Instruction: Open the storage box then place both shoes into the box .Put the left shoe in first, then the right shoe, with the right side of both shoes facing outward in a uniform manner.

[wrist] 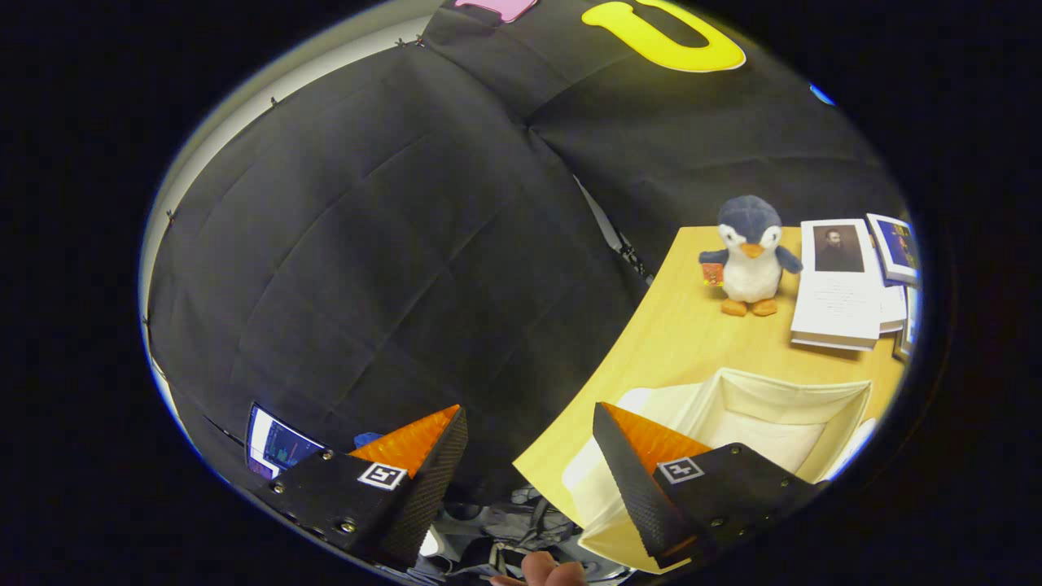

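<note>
A smooth, matt pale wooden surface [684, 342] is seen; the cream storage box [781, 407] is soft cloth, the grey-and-white penguin toy [750, 260] plush.

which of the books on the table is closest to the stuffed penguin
The white book with the portrait on its cover: it lies right beside the penguin, while the other books sit beyond it. The hand-held gripper hangs open, away from them.

Light is even and fairly bright on the pale wooden worktop [676, 342], falling from above; the grey-and-white plush penguin [750, 256] casts only a faint, soft shadow. The black cloth wall [391, 268] stays dim, its creases still sharp. Fisheye distortion bends the worktop's edge into a curve. The fingers [444, 456] look crisp, without glare.
</note>
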A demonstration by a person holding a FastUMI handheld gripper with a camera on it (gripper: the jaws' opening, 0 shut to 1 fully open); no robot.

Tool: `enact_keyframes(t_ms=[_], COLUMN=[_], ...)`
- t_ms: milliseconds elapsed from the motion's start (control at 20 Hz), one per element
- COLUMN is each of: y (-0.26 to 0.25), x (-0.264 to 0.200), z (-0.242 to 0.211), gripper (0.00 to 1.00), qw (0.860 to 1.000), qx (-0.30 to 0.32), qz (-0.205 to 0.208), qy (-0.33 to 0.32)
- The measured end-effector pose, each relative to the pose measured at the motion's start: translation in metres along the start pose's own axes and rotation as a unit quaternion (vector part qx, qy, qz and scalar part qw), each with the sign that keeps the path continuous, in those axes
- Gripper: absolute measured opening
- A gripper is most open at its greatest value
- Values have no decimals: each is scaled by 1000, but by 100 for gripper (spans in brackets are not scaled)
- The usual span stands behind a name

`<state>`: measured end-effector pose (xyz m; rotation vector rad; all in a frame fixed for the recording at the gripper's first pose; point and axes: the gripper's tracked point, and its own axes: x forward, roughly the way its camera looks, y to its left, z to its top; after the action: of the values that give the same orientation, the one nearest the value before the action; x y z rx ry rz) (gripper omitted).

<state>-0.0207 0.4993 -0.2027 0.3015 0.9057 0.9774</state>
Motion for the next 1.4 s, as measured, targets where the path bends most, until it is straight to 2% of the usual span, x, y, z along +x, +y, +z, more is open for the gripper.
enact_keyframes(t_ms=[400,750,900,1150,1400], y=[-64,-163,-208,-258,-299], x=[-70,-132,-153,-179,-204], z=[-4,-34,-59,-98,-145], gripper=[96,96,96,96,96], qw=[997,982,973,965,953], qx=[-19,-27,-9,41,66], qz=[-69,-182,-227,-260,-291], qy=[-37,-44,-30,-10,48])
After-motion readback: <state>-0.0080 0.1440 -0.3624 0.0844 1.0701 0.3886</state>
